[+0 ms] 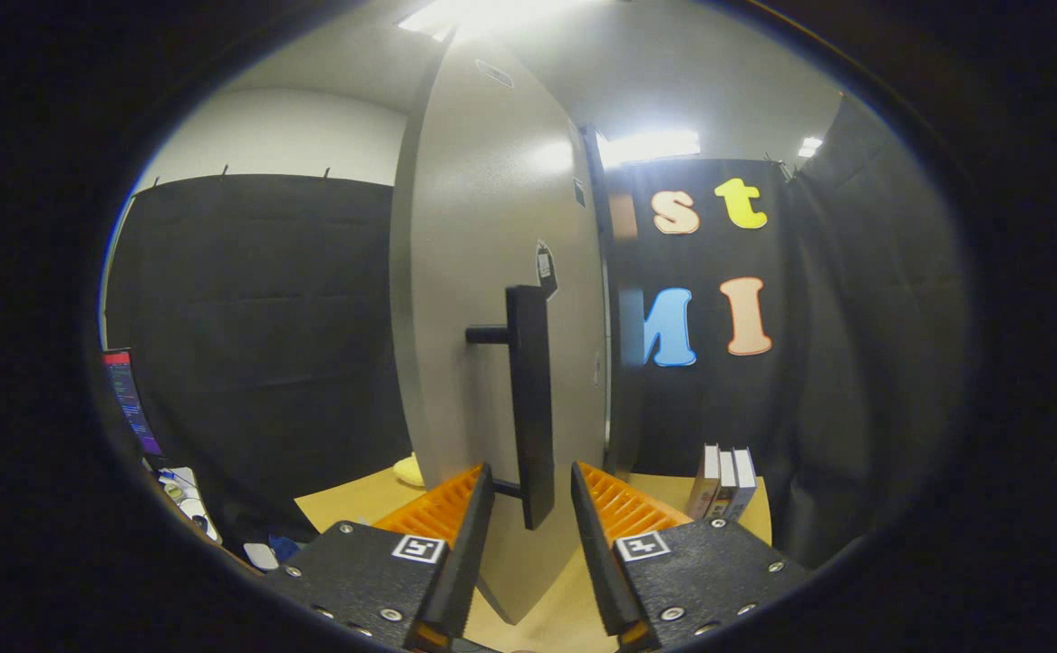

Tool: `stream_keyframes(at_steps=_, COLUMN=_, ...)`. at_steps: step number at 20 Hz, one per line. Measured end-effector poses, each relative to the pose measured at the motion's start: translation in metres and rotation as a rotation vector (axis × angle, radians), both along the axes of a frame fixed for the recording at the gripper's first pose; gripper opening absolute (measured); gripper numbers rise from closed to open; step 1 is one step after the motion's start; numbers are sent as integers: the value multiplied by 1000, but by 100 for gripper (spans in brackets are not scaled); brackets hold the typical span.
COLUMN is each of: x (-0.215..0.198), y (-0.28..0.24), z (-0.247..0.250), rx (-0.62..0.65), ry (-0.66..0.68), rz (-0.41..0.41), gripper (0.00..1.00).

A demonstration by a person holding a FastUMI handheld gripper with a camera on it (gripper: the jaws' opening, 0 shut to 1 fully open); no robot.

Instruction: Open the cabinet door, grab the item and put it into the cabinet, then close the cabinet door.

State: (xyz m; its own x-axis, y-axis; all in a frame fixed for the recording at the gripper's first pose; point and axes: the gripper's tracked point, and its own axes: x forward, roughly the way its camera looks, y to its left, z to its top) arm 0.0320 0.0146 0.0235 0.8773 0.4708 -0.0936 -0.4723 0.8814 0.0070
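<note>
The gripper (pixel 533 494) is held level, fingers spread either side of the cabinet door's (pixel 483 272) vertical handle (pixel 530 399); 3 books (pixel 723 481) are seen at 2 o'clock.

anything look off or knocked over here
Nothing stands out. The cabinet door stands ajar, its black handle straight and upright with its lower end between the open tongs. Three books stand upright on the table beyond the tongs, beside the cabinet.
</note>
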Motion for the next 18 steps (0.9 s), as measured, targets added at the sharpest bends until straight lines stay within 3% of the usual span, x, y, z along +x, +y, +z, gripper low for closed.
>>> stream_keyframes(at_steps=2, x=-4, y=0, z=2, rx=34, ry=4, rz=-28, gripper=75)
stream_keyframes(at_steps=6, x=2, y=-10, z=13, rx=116, ry=-38, rz=-124, gripper=83)
stream_keyframes(at_steps=10, x=9, y=-26, z=21, rx=-35, ry=-182, rz=-186, gripper=96)
stream_keyframes(at_steps=13, x=-2, y=-25, z=24, rx=-88, ry=-232, rz=-170, gripper=96)
stream_keyframes(at_steps=18, x=-8, y=-22, z=15, rx=5, ry=-159, rz=-171, gripper=96)
